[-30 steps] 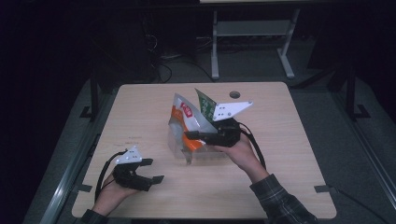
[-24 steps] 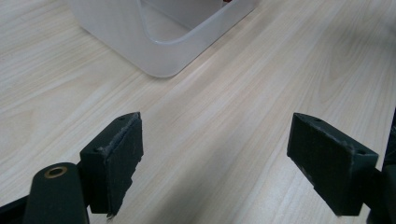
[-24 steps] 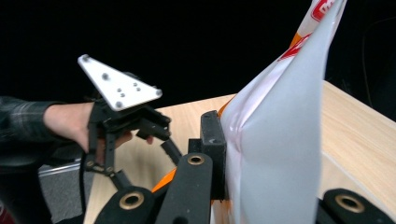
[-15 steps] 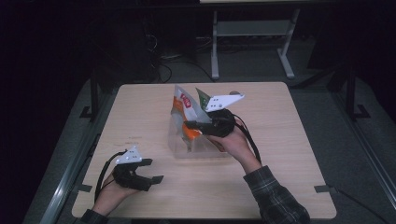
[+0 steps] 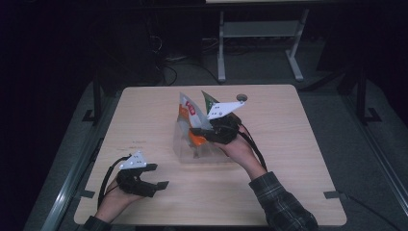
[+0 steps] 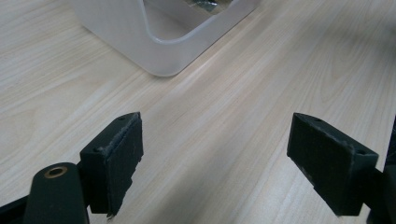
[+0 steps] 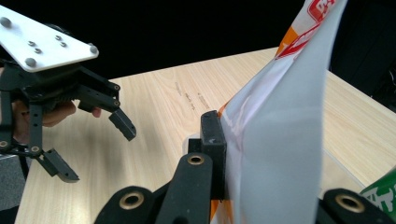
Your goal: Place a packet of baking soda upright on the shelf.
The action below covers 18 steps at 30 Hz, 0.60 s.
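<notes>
Right gripper [image 5: 198, 131] clamped on the orange-and-white bag [image 5: 188, 115] (standing in the clear bin [image 5: 185, 153]), mid-table [image 5: 298, 144]. Left gripper [image 5: 156, 176] wide apart, holding nothing, hand low near the front left corner.

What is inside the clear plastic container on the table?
In the clear container stand an orange-white snack bag, clamped by the right gripper, and a green bag. Their lower parts are hidden.
</notes>
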{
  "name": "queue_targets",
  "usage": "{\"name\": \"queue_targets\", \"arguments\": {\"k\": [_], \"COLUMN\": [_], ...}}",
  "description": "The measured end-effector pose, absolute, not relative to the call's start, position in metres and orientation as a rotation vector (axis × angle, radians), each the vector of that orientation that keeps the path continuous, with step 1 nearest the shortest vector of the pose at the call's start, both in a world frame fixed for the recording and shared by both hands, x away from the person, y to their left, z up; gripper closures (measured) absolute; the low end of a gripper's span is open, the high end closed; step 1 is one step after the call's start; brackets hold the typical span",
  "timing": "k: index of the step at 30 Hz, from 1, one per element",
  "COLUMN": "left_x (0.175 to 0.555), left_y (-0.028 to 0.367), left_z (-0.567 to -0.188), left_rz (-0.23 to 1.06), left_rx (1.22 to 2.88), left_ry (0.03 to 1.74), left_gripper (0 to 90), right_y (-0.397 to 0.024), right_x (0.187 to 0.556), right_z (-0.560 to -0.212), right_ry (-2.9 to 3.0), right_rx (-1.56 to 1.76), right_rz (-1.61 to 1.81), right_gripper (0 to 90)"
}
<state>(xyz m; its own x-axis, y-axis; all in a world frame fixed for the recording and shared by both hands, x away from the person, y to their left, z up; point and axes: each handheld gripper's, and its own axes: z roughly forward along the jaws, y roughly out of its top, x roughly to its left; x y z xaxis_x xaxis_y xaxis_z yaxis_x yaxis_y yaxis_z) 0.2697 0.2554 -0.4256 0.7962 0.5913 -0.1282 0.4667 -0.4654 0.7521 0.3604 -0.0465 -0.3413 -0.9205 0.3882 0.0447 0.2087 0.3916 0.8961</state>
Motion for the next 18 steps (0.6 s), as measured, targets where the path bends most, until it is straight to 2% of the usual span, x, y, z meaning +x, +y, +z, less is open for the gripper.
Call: {"name": "queue_targets", "arguments": {"k": [18], "left_x": [0.269], "left_y": [0.253], "left_z": [-0.428], "left_rz": [0.168], "left_rx": [2.149], "left_ry": [0.782], "left_gripper": [17.9], "right_y": [-0.039], "right_x": [0.369], "right_z": [-0.363], "right_ry": [2.547], "right_rx": [0.600], "right_rz": [1.420], "right_gripper": [89.7]}}
